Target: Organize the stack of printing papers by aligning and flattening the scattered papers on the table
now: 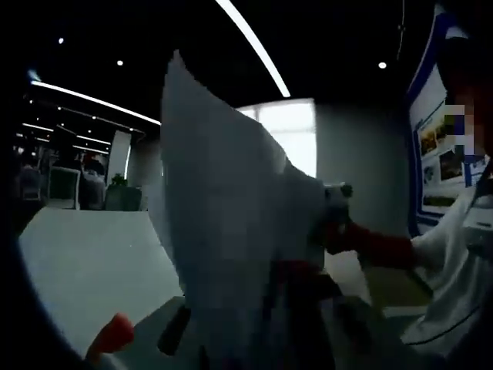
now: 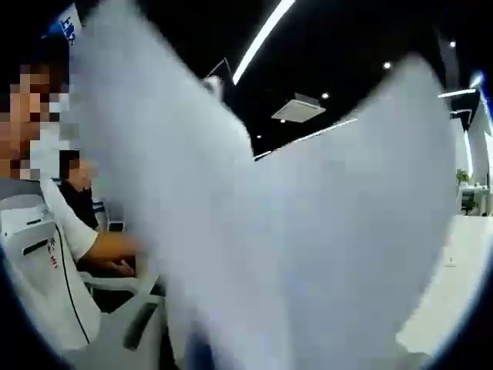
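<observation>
White papers (image 1: pixel 231 231) upright above the table (image 1: pixel 85 270), blank, no legible writing; each hand-held gripper's jaw state indiscernible.

Dim, underexposed fisheye frames: ceiling strip lights (image 1: pixel 250 42) and a glaring window (image 1: pixel 289 131) backlight the raised papers (image 1: pixel 231 231), which smear with motion blur in the right gripper view, edges bowed.

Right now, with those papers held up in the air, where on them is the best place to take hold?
Probably the lower edge of the papers, one tool from each side. The sheets stand upright off the table and their upper corners fan and curl apart, so the top is loose. The other tool already meets the stack low on its far side. Whether the jaws are closed is hidden.
</observation>
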